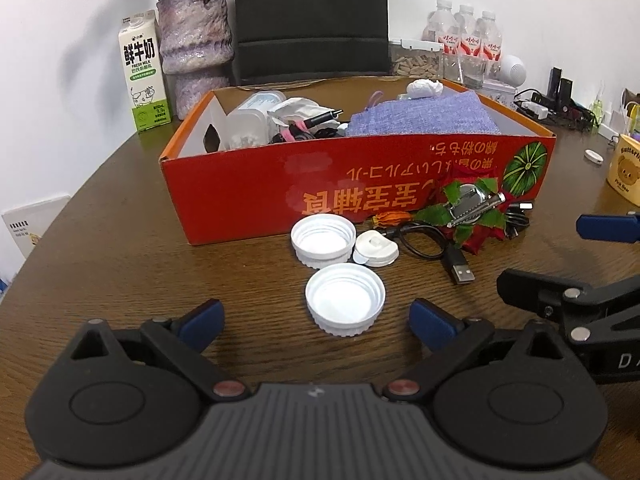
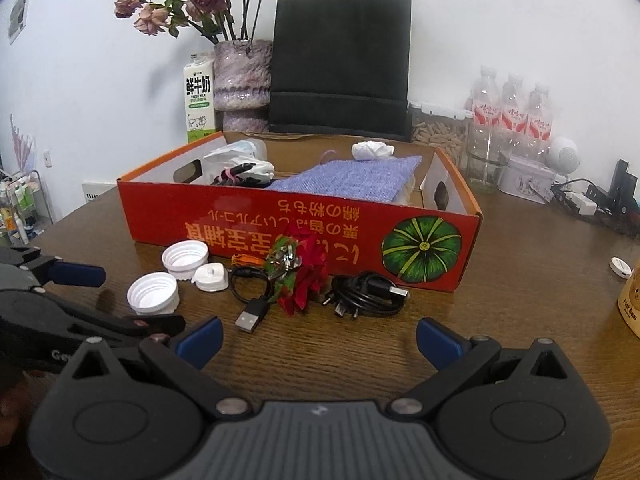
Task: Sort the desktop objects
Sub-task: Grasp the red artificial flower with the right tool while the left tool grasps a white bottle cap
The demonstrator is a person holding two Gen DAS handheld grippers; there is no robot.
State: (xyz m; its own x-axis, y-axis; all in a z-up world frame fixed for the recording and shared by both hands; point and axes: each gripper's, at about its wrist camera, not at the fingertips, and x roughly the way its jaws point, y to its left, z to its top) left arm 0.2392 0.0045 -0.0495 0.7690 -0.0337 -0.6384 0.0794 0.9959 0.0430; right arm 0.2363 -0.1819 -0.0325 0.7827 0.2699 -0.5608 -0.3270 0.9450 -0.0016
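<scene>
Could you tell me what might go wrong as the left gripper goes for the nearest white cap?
The left gripper is open around the near cap. The cap is low and ridged, so the fingers might skid over it. It could also bump the second cap or drag the black cable beside it.

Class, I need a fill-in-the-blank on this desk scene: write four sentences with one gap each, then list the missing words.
1. The left gripper is ____ around a white cap.
2. The lilac cloth lies inside the ____ box.
3. The milk carton stands beside the ____ of dried roses.
4. ____ water bottles stand at the back.

Missing words: open; red; vase; three
</scene>
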